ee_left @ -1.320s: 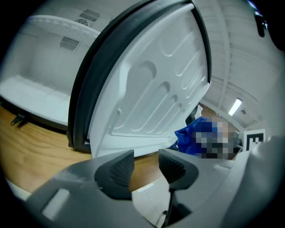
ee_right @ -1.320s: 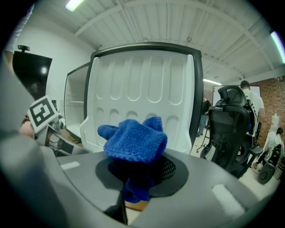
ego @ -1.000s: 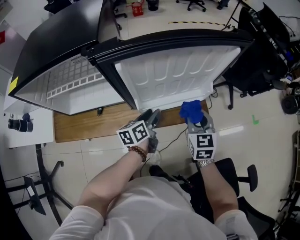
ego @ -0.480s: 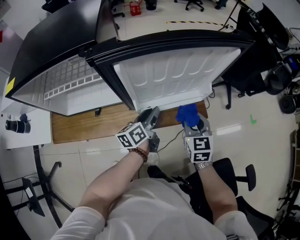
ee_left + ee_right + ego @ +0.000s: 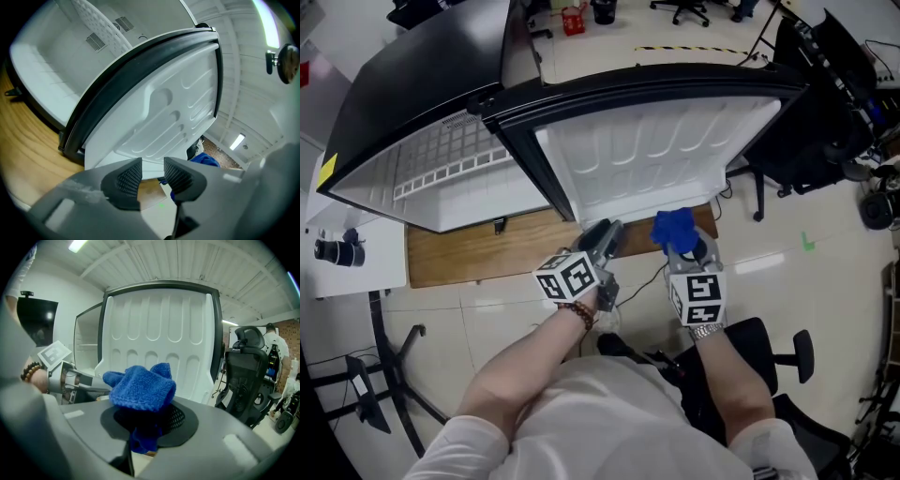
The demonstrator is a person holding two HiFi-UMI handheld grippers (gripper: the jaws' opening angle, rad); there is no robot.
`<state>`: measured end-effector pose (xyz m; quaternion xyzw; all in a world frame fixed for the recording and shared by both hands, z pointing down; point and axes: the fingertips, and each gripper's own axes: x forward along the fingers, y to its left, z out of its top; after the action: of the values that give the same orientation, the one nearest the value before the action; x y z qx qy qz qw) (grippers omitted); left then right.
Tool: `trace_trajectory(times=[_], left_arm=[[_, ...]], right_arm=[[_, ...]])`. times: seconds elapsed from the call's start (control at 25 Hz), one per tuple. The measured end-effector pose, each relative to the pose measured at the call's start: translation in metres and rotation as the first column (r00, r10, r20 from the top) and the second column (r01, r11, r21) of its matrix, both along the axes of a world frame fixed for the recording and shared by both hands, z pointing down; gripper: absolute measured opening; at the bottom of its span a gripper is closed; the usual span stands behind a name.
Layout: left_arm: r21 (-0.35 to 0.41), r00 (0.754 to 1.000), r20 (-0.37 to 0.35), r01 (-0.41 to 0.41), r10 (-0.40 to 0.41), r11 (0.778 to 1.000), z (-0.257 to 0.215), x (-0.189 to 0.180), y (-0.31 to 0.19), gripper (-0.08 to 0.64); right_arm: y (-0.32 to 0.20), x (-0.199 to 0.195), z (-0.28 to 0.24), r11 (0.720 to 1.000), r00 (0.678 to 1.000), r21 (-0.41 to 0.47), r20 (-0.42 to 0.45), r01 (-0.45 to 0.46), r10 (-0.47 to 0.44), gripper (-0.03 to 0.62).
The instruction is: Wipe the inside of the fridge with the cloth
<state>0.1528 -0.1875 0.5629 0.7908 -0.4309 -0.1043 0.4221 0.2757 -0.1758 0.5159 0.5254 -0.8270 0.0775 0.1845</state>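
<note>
Cloth (image 5: 140, 386) up at the open fridge door (image 5: 656, 150), one blue terry piece
Bunched and nubbly, the cloth is pinched in the right gripper (image 5: 146, 423), just in front of the door's white ribbed liner; the left gripper (image 5: 153, 176) sits beside it, jaws just been closing, a gap between them and nothing in it. Two grippers, one square-marker cube (image 5: 570, 277) each; the yellow sticker (image 5: 325, 169) on the black fridge (image 5: 412, 84) is too small to read
</note>
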Motion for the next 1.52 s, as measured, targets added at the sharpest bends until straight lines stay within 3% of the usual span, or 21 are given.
trace_trajectory(times=[0.2, 0.44, 0.64, 1.04, 1.2, 1.52], left_arm=[[-0.061, 0.997, -0.068, 0.023, -0.027, 0.998, 0.009, -0.001, -0.001, 0.167], [-0.116, 0.971, -0.193, 0.120, -0.141, 0.986, 0.015, -0.011, -0.020, 0.172], [-0.132, 0.953, -0.234, 0.163, -0.190, 0.978, 0.013, -0.013, -0.028, 0.069], [-0.040, 0.986, -0.149, 0.064, -0.069, 0.997, -0.001, -0.003, 0.002, 0.074], [0.015, 0.988, -0.156, 0.026, -0.024, 1.000, -0.023, -0.002, 0.011, 0.073], [0.025, 0.977, -0.209, 0.051, -0.045, 0.998, -0.047, -0.022, 0.012, 0.067]], right_arm=[[-0.002, -0.003, 0.000, 1.000, 1.000, 0.005, -0.002, 0.006, -0.006, 0.089], [-0.004, -0.006, 0.002, 1.000, 1.000, -0.004, -0.004, 0.013, -0.013, 0.089], [-0.005, -0.003, 0.007, 1.000, 1.000, -0.018, -0.007, 0.011, -0.011, 0.089], [0.001, -0.008, -0.002, 1.000, 1.000, -0.001, 0.027, 0.015, -0.015, 0.089], [0.007, -0.019, -0.017, 0.999, 0.998, 0.026, 0.055, 0.035, -0.036, 0.089], [0.009, -0.069, -0.055, 0.986, 0.984, 0.108, 0.108, 0.127, -0.138, 0.089]])
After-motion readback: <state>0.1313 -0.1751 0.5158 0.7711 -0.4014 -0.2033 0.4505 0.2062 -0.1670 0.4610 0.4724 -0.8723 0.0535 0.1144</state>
